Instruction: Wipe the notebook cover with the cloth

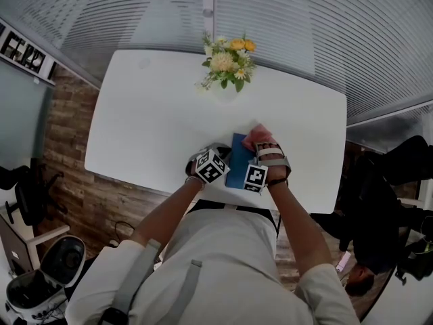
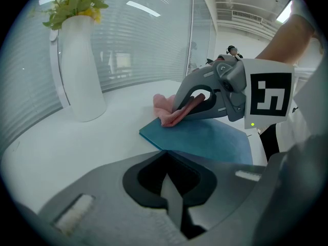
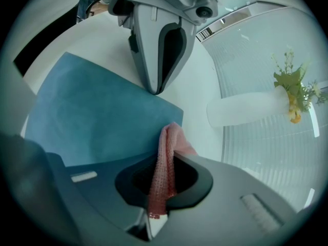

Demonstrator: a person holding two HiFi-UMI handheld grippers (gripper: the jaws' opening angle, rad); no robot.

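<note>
In the head view we see the blue notebook (image 1: 237, 161) lying flat on the white table (image 1: 149, 127), just right of the frame's centre and close to the table's near edge. In the right gripper view the notebook (image 3: 92, 117) fills the left half of the frame. The pink cloth (image 3: 166, 160) hangs bunched at its right edge, near a corner.

The right gripper (image 3: 158, 201) is clenched on the cloth, which runs up out of the jaws as a narrow fold. In the left gripper view the same cloth (image 2: 165, 111) touches the far corner of the notebook (image 2: 205, 140), pinched by the right gripper (image 2: 179, 114) coming in from the right of the frame.

The left gripper (image 2: 171, 188) has its jaws pressed together with nothing between them. Its tip rests at the notebook's near corner. From the right gripper view, the left gripper (image 3: 154, 88) comes down from the top centre and its tip meets the notebook's far edge.

In the head view the left gripper (image 1: 223, 153) and the right gripper (image 1: 260, 141) flank the notebook, with the cloth (image 1: 256, 133) at its upper right.

A white vase (image 1: 225, 90) of flowers (image 1: 229, 59) stands at the table's far edge, well apart from the notebook.
</note>
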